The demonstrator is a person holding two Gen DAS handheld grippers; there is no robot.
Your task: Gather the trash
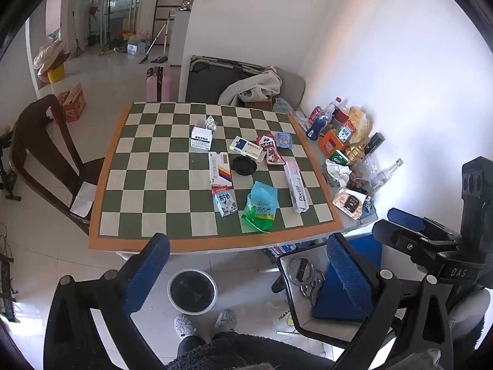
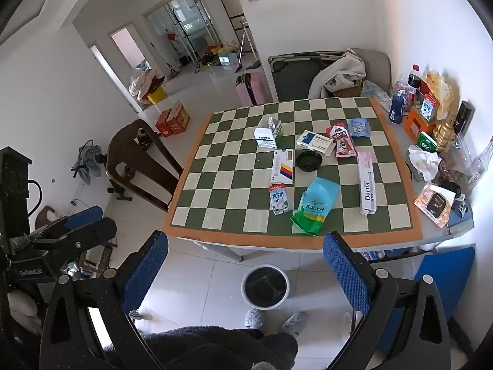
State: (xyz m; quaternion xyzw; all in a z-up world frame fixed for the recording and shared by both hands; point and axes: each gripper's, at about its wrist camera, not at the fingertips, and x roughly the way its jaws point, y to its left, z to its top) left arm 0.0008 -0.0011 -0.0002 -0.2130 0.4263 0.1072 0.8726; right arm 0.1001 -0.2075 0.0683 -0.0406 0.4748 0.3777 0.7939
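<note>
While the trash lay scattered over the checkered tablecloth (image 1: 160, 160) in the middle of both frames, nothing was being held. A green-and-blue rice bag (image 1: 259, 207) sat nearest the table's front edge, with a small milk carton (image 1: 225, 200) just to its left and a long white toothpaste box (image 1: 296, 186) to its right. Above them lay a white striped box (image 1: 219, 169), touching or nearly touching a black round lid (image 1: 244, 165), and higher still a medicine box (image 1: 248, 149) and a red snack wrapper (image 1: 272, 151). On the floor, low in the frame, a white trash bin (image 1: 192, 291) with a black liner stood in front of the table. The left gripper (image 1: 246, 273) hung spread wide above it, empty. The right gripper (image 2: 246, 271) was likewise parted and empty, the bin (image 2: 265, 286) between its fingers.
</note>
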